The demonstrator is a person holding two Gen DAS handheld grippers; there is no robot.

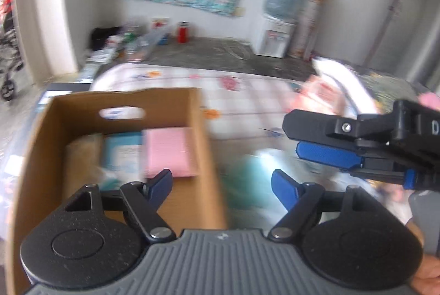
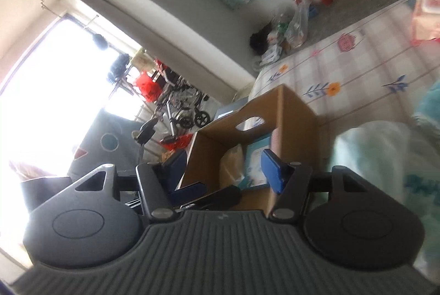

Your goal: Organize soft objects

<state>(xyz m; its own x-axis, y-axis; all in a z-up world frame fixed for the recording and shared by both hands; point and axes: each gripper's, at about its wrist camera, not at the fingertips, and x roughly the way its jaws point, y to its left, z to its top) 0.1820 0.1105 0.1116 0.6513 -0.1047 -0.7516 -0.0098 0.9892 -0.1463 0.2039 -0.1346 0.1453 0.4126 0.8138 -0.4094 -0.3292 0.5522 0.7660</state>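
Note:
An open cardboard box (image 1: 68, 113) stands on the bed, left of centre. Inside lie a folded pink cloth (image 1: 167, 152), a light blue folded piece (image 1: 123, 152) and a tan one (image 1: 82, 157). My left gripper (image 1: 221, 182) hangs open over the box's right wall, with nothing between its fingers. A blurred teal fluffy cloth (image 1: 247, 179) lies on the bed right of the box. My right gripper (image 1: 293, 139) comes in from the right, above that cloth. In the right wrist view the right gripper (image 2: 222, 165) is open and empty, the box (image 2: 297, 113) stands beyond it, and the teal cloth (image 2: 385, 157) lies at the right.
The bed has a checked floral sheet (image 1: 220, 85), with a pink pack (image 2: 426, 11) and a white cushion (image 1: 346, 80) at its far side. On the floor behind stand a water dispenser (image 1: 275, 30), a red flask (image 1: 183, 32) and bags (image 2: 297, 22). A wheeled chair (image 2: 181, 108) stands by the window.

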